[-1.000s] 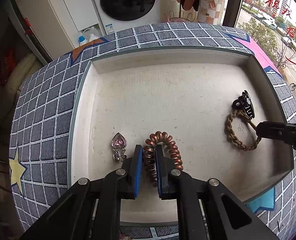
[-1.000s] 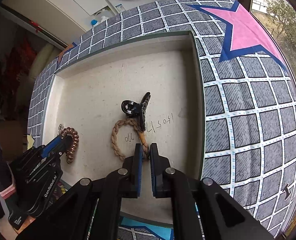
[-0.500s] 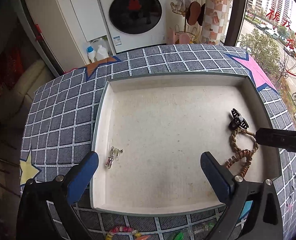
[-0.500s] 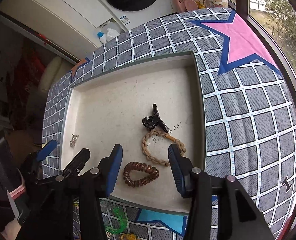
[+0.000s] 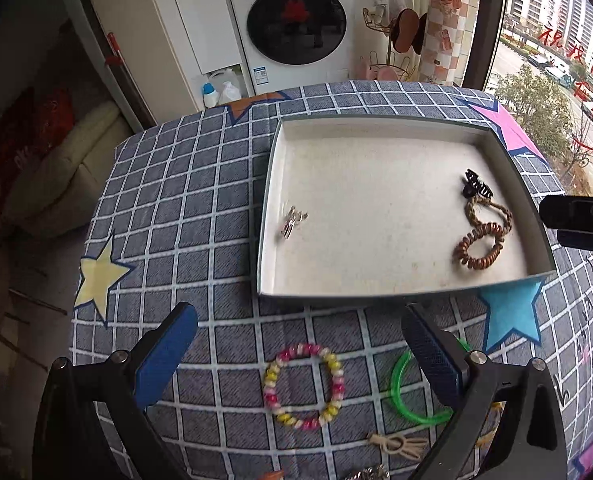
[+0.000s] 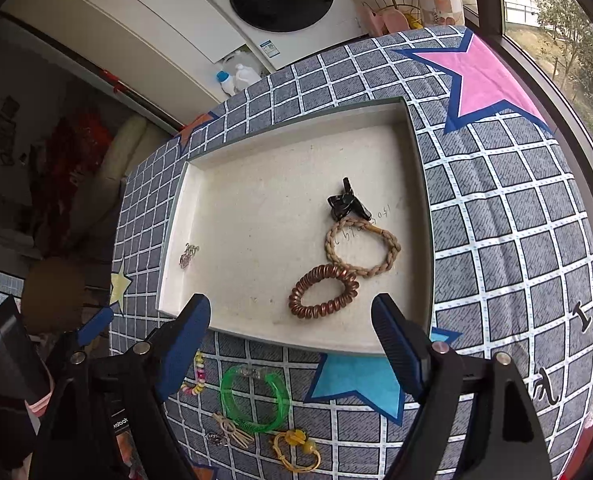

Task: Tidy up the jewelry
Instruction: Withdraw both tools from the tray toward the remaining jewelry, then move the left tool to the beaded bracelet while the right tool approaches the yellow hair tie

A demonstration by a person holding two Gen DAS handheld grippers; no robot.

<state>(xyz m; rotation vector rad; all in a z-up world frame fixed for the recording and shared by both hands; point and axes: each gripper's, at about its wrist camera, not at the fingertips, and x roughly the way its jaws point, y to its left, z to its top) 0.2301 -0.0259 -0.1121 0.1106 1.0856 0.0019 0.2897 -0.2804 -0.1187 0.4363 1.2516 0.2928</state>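
A white tray (image 5: 262, 240) (image 6: 296, 344) lies on the checked cloth. In its right part a black hair claw (image 5: 474, 188) (image 6: 346, 202), a braided rope bracelet (image 5: 490, 210) (image 6: 362, 246) and a copper coil hair tie (image 5: 478, 246) (image 6: 322, 291) lie touching. A small pendant (image 5: 292, 222) (image 6: 188, 255) rests by the left wall. My left gripper (image 5: 296, 312) hangs wide open and empty above the cloth in front of the tray. My right gripper (image 6: 290, 308) hovers over the tray's front edge, its jaws opening with nothing held.
In front of the tray lie a pink and yellow bead bracelet (image 5: 302, 386), a green bangle (image 5: 412, 396) (image 6: 254, 400), a tan knot (image 6: 230, 428) and a yellow cord bracelet (image 6: 296, 446). A washing machine (image 5: 296, 28) stands behind the table, and a window is at the right.
Both grippers opened and pulled back and up from the tray. The left let go of the coil tie, which now lies beside the braided bracelet that the right released.
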